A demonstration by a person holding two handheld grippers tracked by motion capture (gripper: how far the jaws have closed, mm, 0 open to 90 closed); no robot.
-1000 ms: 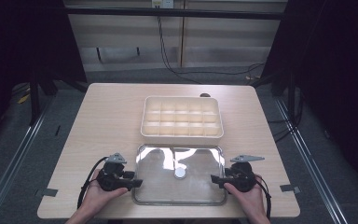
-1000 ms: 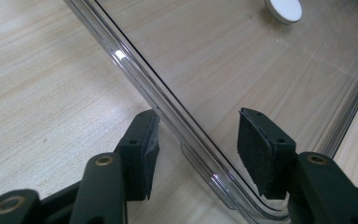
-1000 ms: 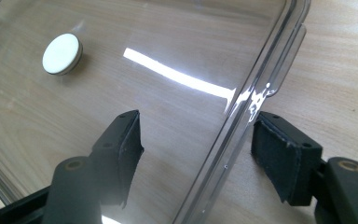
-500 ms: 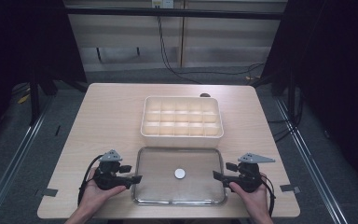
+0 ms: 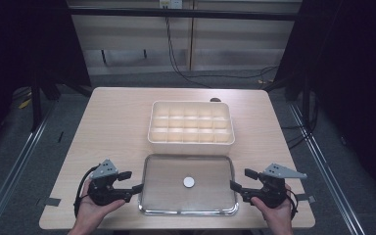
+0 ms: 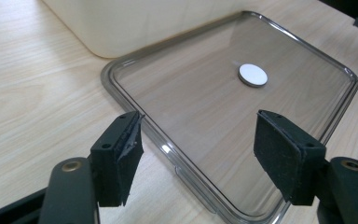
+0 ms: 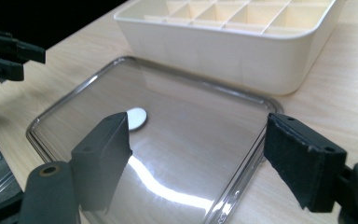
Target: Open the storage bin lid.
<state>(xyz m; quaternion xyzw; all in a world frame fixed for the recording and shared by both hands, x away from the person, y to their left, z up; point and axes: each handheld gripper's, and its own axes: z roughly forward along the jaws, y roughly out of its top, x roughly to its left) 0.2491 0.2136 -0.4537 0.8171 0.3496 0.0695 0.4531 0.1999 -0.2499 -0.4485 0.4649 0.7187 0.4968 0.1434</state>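
- The clear lid point(image 5: 188, 185) is lying flat on the table point(image 5: 112, 127), just at six o'clock of the cream compartment box point(image 5: 191, 122) — off the box, with the setting-down looking finished.
- The left gripper point(image 5: 127, 183) is sitting at the lid's nine o'clock edge; its jaws have just been opening and are standing wide with nothing pressed between them.
- The right gripper point(image 5: 240, 183) is sitting at three o'clock; its jaws have likewise just been opening and are gripping nothing.
- The box's compartments are looking empty, as far as can be seen.
- A small white disc point(image 6: 253, 74) is resting at the lid's centre — whether on it or beneath, I cannot tell.
- What is left is probably just drawing both hands clear.
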